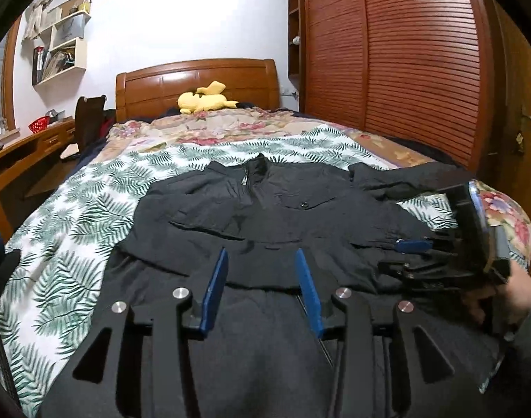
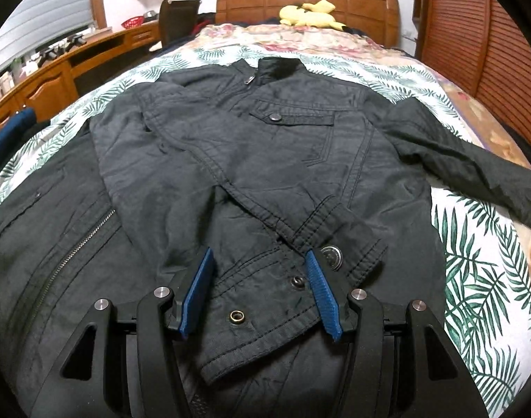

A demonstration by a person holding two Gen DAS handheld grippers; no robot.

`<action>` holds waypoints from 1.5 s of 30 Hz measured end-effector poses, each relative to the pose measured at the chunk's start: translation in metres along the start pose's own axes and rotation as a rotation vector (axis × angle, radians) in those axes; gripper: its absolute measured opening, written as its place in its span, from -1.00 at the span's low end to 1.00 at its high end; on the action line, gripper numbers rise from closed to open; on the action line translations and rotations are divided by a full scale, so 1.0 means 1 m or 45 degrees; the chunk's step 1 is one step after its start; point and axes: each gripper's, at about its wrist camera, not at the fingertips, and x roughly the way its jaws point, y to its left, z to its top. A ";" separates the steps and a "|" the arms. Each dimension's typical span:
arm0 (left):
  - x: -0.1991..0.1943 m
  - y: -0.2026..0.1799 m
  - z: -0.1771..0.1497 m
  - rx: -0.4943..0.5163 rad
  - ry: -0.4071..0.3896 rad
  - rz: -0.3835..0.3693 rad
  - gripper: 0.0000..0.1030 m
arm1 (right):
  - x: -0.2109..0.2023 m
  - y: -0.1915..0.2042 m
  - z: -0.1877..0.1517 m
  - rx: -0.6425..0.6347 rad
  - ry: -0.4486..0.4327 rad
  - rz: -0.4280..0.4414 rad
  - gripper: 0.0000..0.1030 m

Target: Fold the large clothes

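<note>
Right up close, the right claw (image 2: 260,278) hangs low over the jacket's (image 2: 265,146) hem with its blue pads spread wide, nothing between them but cloth lying flat below, a folded-over sleeve cuff (image 2: 338,240) with its big snap just beside the right pad. The left claw (image 1: 262,285) is likewise wide open and holding nothing, poised over the bottom edge of the jacket (image 1: 265,216). The dark jacket lies front-up on the bed (image 1: 73,216), zipped to the collar (image 2: 281,64), one sleeve crossed over the chest, the other sleeve (image 2: 467,163) flung out to the right across the palm-leaf sheet. This looks like thick, lined cloth with stitched seams, snaps and a metal zip: soft enough to bend, but bulky, likely to spring back at a crease. Best bet for a hold, I'd say, is the stitched hem or cuff, where the doubled edge gives the pads something firm to bite. Further back, a floral quilt (image 1: 209,127), then a yellow plush toy (image 1: 204,99) against the wooden headboard (image 1: 195,80).
</note>
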 end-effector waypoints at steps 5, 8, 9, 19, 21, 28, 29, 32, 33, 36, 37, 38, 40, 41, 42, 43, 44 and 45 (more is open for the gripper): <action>0.032 0.002 -0.007 -0.017 0.046 -0.013 -0.23 | 0.000 0.001 0.000 -0.002 0.000 -0.002 0.10; 0.043 0.003 -0.014 -0.033 0.067 -0.032 -0.23 | 0.000 0.002 0.000 -0.012 -0.006 -0.013 0.10; 0.046 0.003 -0.016 -0.038 0.077 -0.039 -0.23 | 0.000 0.003 0.000 -0.016 -0.010 -0.018 0.10; 0.043 0.007 -0.023 -0.074 0.033 -0.056 -0.23 | -0.003 0.006 -0.001 -0.031 -0.046 -0.025 0.10; 0.045 0.010 -0.024 -0.088 0.040 -0.057 -0.23 | -0.006 0.006 -0.001 -0.030 -0.064 -0.025 0.10; 0.046 0.014 -0.024 -0.109 0.049 -0.056 -0.23 | -0.054 -0.012 0.004 -0.020 -0.213 -0.077 0.15; 0.046 0.013 -0.024 -0.104 0.046 -0.055 -0.23 | -0.060 -0.019 0.005 -0.017 -0.231 -0.099 0.26; 0.043 0.011 -0.024 -0.090 0.031 -0.051 -0.23 | -0.075 -0.053 0.009 -0.008 -0.265 -0.190 0.49; 0.043 0.011 -0.024 -0.088 0.031 -0.050 -0.23 | -0.077 -0.064 0.010 -0.004 -0.271 -0.220 0.51; 0.043 0.009 -0.024 -0.078 0.028 -0.044 -0.23 | -0.080 -0.106 0.016 0.022 -0.260 -0.306 0.53; 0.043 0.009 -0.024 -0.077 0.026 -0.042 -0.23 | -0.080 -0.126 0.018 0.041 -0.252 -0.345 0.53; 0.042 0.009 -0.024 -0.074 0.024 -0.041 -0.23 | -0.081 -0.140 0.019 0.057 -0.256 -0.373 0.53; 0.042 0.008 -0.023 -0.070 0.019 -0.039 -0.23 | -0.082 -0.171 0.021 0.096 -0.256 -0.425 0.53; 0.041 0.008 -0.024 -0.068 0.017 -0.038 -0.23 | -0.083 -0.182 0.022 0.114 -0.257 -0.441 0.53; 0.041 0.008 -0.023 -0.066 0.017 -0.037 -0.23 | -0.082 -0.200 0.024 0.139 -0.254 -0.469 0.53; 0.042 0.007 -0.023 -0.065 0.017 -0.036 -0.23 | -0.081 -0.213 0.025 0.162 -0.246 -0.488 0.53; 0.042 0.007 -0.023 -0.064 0.017 -0.036 -0.23 | -0.079 -0.227 0.026 0.192 -0.236 -0.508 0.53; 0.042 0.007 -0.023 -0.065 0.017 -0.036 -0.23 | -0.078 -0.240 0.027 0.215 -0.227 -0.532 0.53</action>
